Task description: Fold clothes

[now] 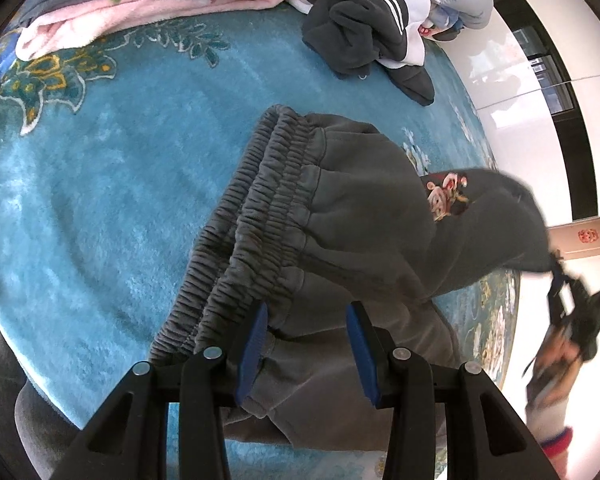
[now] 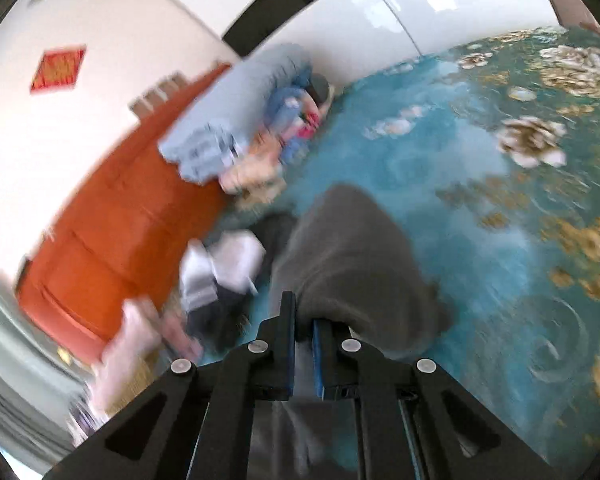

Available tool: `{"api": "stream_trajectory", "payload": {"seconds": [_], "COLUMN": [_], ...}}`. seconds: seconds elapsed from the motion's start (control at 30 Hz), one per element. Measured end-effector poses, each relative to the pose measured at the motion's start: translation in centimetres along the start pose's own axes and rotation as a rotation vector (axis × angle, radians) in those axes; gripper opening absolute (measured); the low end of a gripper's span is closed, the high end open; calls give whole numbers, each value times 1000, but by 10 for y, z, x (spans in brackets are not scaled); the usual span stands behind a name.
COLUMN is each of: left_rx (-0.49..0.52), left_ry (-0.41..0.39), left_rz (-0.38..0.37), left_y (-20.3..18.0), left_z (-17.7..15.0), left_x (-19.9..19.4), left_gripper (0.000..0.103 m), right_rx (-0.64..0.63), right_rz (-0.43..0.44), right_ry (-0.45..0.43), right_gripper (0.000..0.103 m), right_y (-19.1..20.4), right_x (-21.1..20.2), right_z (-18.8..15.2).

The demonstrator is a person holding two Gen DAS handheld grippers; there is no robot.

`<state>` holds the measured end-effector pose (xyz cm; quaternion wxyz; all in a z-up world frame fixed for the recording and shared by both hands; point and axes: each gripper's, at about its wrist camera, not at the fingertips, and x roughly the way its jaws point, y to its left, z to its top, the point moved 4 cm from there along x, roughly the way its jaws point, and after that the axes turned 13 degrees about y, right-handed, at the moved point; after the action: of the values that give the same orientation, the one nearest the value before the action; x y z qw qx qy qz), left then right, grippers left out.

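Grey sweatpants (image 1: pixel 340 216) with a gathered elastic waistband and a small cartoon patch lie on the blue carpet. My left gripper (image 1: pixel 307 312) is open, its blue pads either side of the cloth near the waistband. My right gripper (image 2: pixel 303 312) is shut on the grey sweatpants (image 2: pixel 352 256) and holds that part lifted off the carpet; it also shows in the left wrist view (image 1: pixel 572 300) at the right, pulling the cloth up. The right wrist view is motion-blurred.
A blue floral carpet (image 1: pixel 100 200) covers the floor. Folded grey and pink clothes (image 1: pixel 140 4) sit at the back left. A dark jacket with white stripes (image 1: pixel 372 28) lies at the back. An orange cabinet (image 2: pixel 112 232) and a light blue bundle (image 2: pixel 236 120) stand by the wall.
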<state>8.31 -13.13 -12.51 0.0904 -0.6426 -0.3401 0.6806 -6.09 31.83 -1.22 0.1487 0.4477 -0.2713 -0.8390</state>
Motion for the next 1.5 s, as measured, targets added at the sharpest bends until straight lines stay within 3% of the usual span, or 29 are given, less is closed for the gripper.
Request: {"api": "stream_trajectory", "payload": {"seconds": [0.1,0.17,0.3,0.4,0.5,0.67,0.8,0.93,1.07,1.13,1.27,1.5], "left_rx": [2,3,5,5,4,-18,-35,-38,-39,-39,-56,-66], "left_ry": [-5,-9,-19,-31,-44,-67,-63,-52,-48,-53,-56,-65], "left_rz": [15,26,36,34,32,33,40,46,38,35,22,31], "left_y": [-2,-4,-7,-10,-12,-6,0,1,0,0,3,6], "left_z": [-2,-3,-5,-5,-5,-5,-7,-8,-7,-6,-6,-8], "left_x": [-4,-6,-11,-16,-21,-31,-34,-31,-29,-29,-29,-35], "left_gripper": [45,45,45,45,45,45,45,45,45,45,45,45], "right_rx": [68,166,256,171,10,-241,-287,-212,-145,-123,-56,442], "right_rz": [-61,-29,-2,3,28,128,114,91,142,165,165,310], "right_ry": [104,93,46,3,25,213,391,479,464,416,312,293], "right_gripper": [7,7,7,7,7,7,7,10,16,35,54,64], "right_y": [-26,-44,-52,-21,38,130,143,119,96,83,49,-30], "right_x": [19,26,25,25,43,109,159,177,147,123,94,146], "right_z": [-41,-58,-55,-33,-24,-72,-131,-167,-160,-147,-117,-82]}}
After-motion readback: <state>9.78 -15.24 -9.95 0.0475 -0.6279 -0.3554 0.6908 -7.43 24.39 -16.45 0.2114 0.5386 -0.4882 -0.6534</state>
